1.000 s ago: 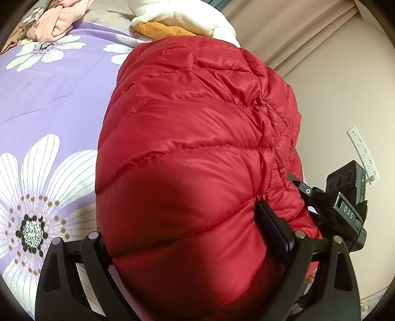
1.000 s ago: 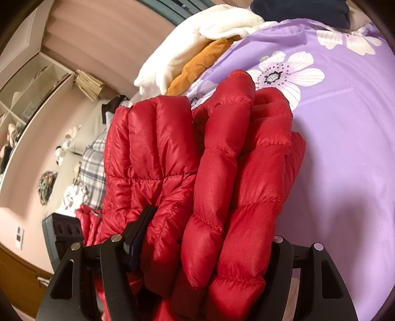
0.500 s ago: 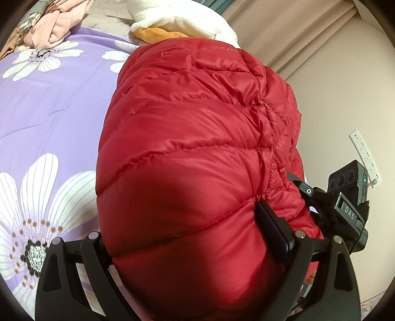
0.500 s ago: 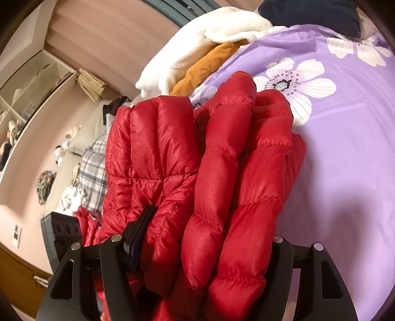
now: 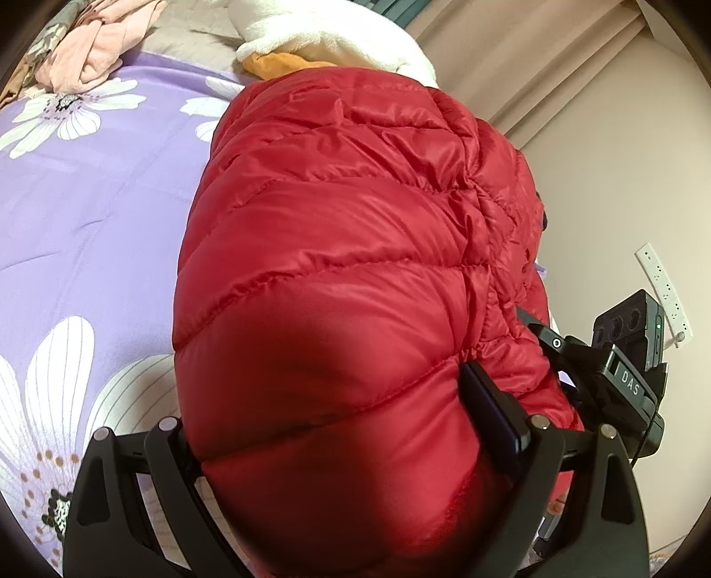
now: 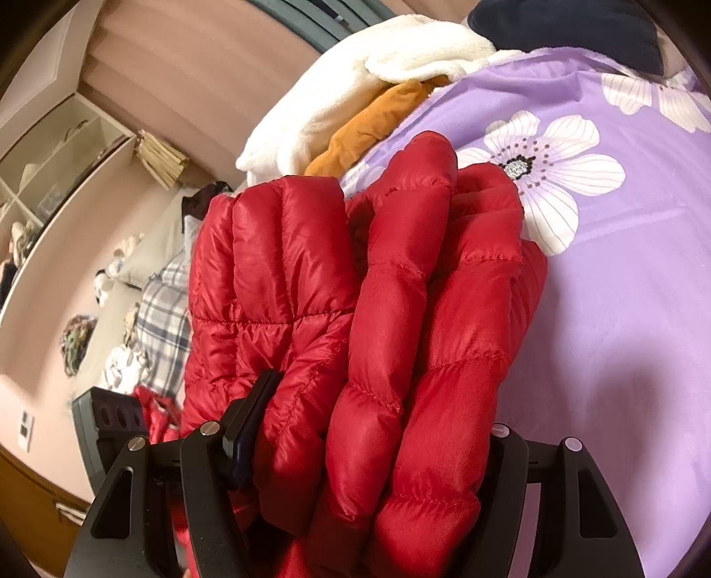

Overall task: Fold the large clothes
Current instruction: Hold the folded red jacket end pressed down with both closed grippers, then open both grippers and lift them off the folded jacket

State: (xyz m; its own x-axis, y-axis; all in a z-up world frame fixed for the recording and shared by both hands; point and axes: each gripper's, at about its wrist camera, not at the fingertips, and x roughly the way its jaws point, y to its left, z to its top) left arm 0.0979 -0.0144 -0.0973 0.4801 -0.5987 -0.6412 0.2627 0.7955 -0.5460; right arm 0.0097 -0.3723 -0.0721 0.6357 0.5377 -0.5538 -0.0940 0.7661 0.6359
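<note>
A red quilted puffer jacket (image 5: pixel 346 275) is bunched into a thick fold above the purple floral bedsheet (image 5: pixel 89 231). My left gripper (image 5: pixel 337 449) is shut on one end of the fold, and the padding bulges between its fingers. My right gripper (image 6: pixel 369 440) is shut on the other end of the jacket (image 6: pixel 377 320), clamping several stacked layers. The right gripper's body shows at the right of the left wrist view (image 5: pixel 622 369). The left gripper's body shows at the lower left of the right wrist view (image 6: pixel 111 418). The fingertips are hidden by the fabric.
A white fleece (image 5: pixel 337 40) over an orange garment (image 5: pixel 275 62) lies at the bed's far edge. A pink cloth pile (image 5: pixel 89 49) sits at the far left. A dark garment (image 6: pixel 569 31) lies at the far right. A power strip (image 5: pixel 662 284) hangs on the wall.
Both grippers have carried the folded jacket a little farther across the bed: the flower prints on the sheet slid back toward me in both views. Both grips are unchanged.
</note>
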